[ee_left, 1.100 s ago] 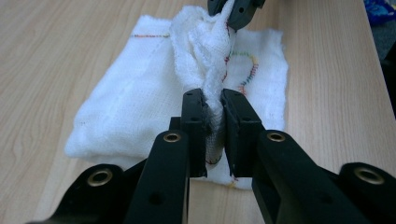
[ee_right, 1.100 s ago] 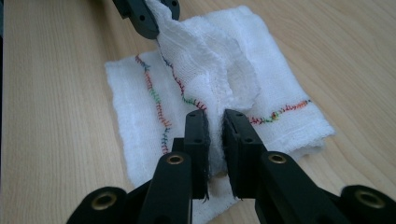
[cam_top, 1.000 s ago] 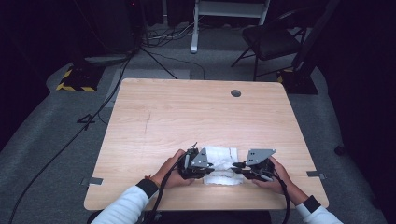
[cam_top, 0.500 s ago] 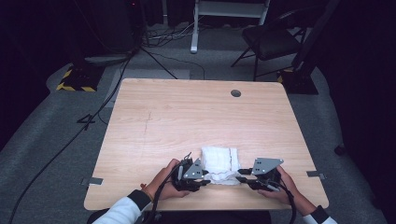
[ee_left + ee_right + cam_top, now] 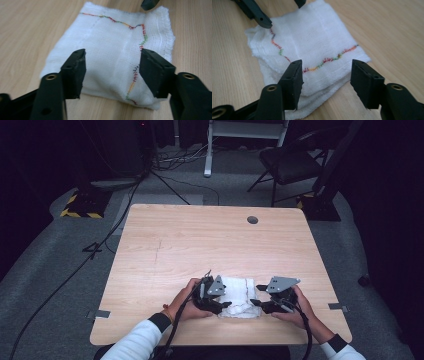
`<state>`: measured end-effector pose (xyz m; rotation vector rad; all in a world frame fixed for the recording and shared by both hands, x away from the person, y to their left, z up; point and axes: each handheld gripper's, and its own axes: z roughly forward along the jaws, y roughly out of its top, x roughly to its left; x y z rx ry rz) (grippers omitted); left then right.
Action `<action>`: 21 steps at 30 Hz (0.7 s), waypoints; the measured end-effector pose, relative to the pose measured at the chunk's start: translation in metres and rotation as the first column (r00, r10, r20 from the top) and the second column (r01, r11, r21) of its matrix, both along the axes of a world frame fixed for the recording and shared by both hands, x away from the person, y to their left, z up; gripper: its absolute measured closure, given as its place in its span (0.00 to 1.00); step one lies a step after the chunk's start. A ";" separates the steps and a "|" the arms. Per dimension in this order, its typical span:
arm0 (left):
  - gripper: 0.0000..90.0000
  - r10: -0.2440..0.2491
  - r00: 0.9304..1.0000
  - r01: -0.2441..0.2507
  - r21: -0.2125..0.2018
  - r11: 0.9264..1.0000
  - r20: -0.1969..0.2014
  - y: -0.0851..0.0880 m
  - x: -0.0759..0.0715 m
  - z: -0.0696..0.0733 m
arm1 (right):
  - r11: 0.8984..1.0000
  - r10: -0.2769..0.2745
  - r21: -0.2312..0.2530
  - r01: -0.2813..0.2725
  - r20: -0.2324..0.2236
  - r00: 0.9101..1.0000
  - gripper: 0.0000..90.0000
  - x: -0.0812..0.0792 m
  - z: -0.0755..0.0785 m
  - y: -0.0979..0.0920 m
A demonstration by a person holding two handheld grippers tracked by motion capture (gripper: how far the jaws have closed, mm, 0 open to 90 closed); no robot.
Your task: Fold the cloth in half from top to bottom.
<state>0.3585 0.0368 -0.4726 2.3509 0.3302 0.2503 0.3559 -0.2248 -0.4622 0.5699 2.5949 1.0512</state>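
A folded white gauze cloth with a wavy line of rainbow-coloured stitching [image 5: 239, 296] lies flat on the pale wooden table top [image 5: 210, 245], near the table's edge at 6 o'clock in the high view. The person's two hands frame it there: the left gripper [image 5: 220, 303] sits at the cloth's 9 o'clock side and the right gripper [image 5: 256, 303] at its 3 o'clock side, each pointing inward at the fabric.

In the left gripper view the left gripper [image 5: 112, 71] has its two black jaws standing apart, having just been opening; the cloth [image 5: 112, 47] lies between and beyond them, and the pads do not press on it. The coloured stitching runs from 11 o'clock across the top of the cloth, then down its 3 o'clock side toward 6 o'clock. A black tip of the other gripper pokes in at 1 o'clock, at the cloth's far edge.

In the right gripper view the right gripper [image 5: 326, 80] likewise has its jaws spread, having just been opening, with the near corner of the cloth [image 5: 317, 42] lying between them, not pinched. The layers of the fold show at that near edge, stacked slightly askew. The other gripper's dark jaws reach in at 11 o'clock, just over the cloth's far corner.

A round grey grommet hole [image 5: 252, 219] sits in the table at 1 o'clock, well apart from the cloth.
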 end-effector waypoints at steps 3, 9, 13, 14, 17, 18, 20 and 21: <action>0.36 -0.009 1.000 0.008 0.020 1.000 0.014 -0.002 -0.005 -0.005 | 0.999 0.034 -0.039 -0.035 -0.021 0.999 0.46 -0.003 -0.009 0.003; 0.31 0.006 1.000 -0.006 0.018 1.000 0.002 0.001 -0.013 -0.013 | 0.997 0.059 -0.046 -0.061 -0.046 0.997 0.43 -0.011 -0.014 0.000; 0.31 0.026 1.000 -0.026 0.014 1.000 0.012 0.003 -0.018 -0.015 | 0.996 0.054 -0.065 -0.057 -0.058 0.997 0.46 -0.018 -0.019 0.000; 0.31 0.028 1.000 -0.028 0.009 1.000 0.014 0.004 -0.018 -0.015 | 0.996 0.046 -0.071 -0.050 -0.051 0.998 0.45 -0.020 -0.018 0.001; 0.28 0.052 0.999 -0.052 -0.008 0.999 0.002 0.008 -0.020 -0.013 | 0.995 0.041 -0.084 -0.044 -0.044 0.998 0.43 -0.023 -0.018 0.000; 0.27 0.059 0.998 -0.059 -0.018 0.998 0.001 0.010 -0.021 -0.011 | 0.996 0.034 -0.085 -0.038 -0.049 0.998 0.40 -0.023 -0.019 0.000; 0.27 0.081 0.997 -0.082 -0.040 0.996 -0.009 0.015 -0.024 -0.007 | 0.992 0.030 -0.122 -0.036 -0.055 0.998 0.39 -0.025 -0.022 -0.001; 0.27 0.086 0.996 -0.086 -0.045 0.995 -0.009 0.018 -0.026 -0.006 | 0.993 0.025 -0.115 -0.031 -0.056 0.998 0.41 -0.026 -0.022 -0.003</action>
